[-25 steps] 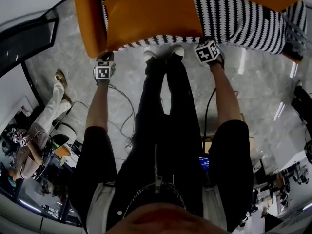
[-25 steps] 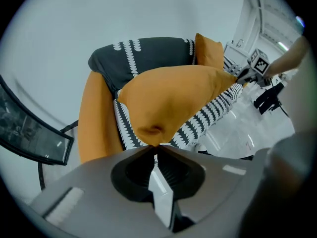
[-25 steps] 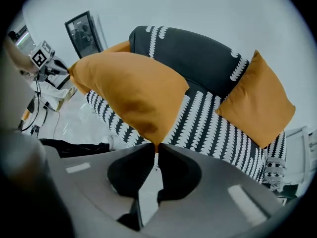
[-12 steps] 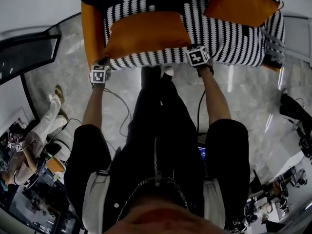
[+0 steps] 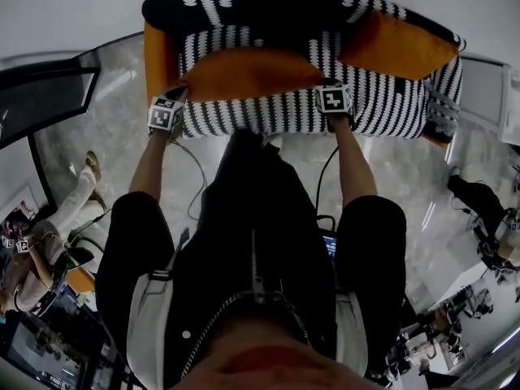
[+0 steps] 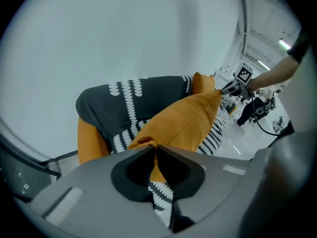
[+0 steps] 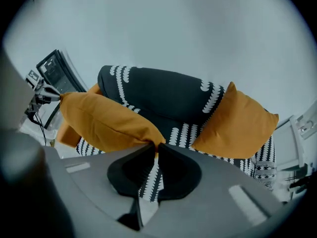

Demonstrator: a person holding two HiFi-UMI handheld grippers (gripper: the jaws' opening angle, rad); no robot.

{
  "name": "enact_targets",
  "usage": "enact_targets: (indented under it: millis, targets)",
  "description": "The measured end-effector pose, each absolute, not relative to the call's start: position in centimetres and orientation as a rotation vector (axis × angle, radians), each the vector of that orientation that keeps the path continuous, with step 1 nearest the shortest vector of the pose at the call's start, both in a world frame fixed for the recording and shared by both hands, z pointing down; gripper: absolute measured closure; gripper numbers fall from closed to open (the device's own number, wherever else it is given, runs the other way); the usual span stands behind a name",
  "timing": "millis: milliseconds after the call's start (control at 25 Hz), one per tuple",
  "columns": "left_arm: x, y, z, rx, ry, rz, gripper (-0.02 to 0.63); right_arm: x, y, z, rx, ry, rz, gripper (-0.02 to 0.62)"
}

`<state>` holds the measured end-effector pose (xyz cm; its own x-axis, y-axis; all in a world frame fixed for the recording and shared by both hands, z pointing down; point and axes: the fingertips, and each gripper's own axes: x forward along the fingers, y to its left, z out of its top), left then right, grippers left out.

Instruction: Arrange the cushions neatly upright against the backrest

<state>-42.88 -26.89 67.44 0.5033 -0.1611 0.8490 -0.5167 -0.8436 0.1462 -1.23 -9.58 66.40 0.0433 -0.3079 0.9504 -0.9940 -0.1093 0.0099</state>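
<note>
The left gripper (image 6: 154, 148) is clenched on one corner of the orange cushion (image 5: 248, 71) and the right gripper (image 7: 155, 147) on the opposite corner. The cushion stretches between them over the striped sofa (image 5: 382, 108).

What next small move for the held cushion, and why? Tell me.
Likely swing the held cushion toward the backrest and stand it upright. The left gripper and right gripper are each shut on a corner, holding it above the seat, short of the backrest, where the other cushion leans.
</note>
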Motion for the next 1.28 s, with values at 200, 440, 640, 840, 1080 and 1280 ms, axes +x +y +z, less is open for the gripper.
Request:
enact_targets:
  millis: [200, 440, 640, 840, 1080, 1280]
  targets:
    - [-40.2, -33.2, 66.6, 2.407, -0.496, 1.261, 0.575, 1.0, -15.8, 65.0, 1.625, -1.336, 1.105, 0.569]
    - [-38.6, -38.5, 67.1, 2.389, -0.449, 1.221, 0.575, 2.4, -21.1, 64.4, 1.659, -1.341, 1.089, 0.569]
    - [-36.5, -42.6, 67.7, 2.385, -0.385, 1.254, 0.575, 4.3, -25.4, 64.4, 1.712, -1.314, 1.133, 0.569]
    - [-35.0, -44.6, 67.9, 2.396, -0.338, 1.25, 0.575, 5.8, -27.6, 64.5, 1.772, -1.257, 1.179, 0.569]
    - [-33.7, -46.3, 68.4, 2.413, -0.32, 1.227, 0.575, 7.3, -29.4, 64.8, 1.801, -1.183, 1.221, 0.568]
    - [-33.8, -48.5, 69.1, 2.361, -0.453, 1.16, 0.575, 7.7, -30.8, 65.3, 1.801, -1.186, 1.214, 0.565]
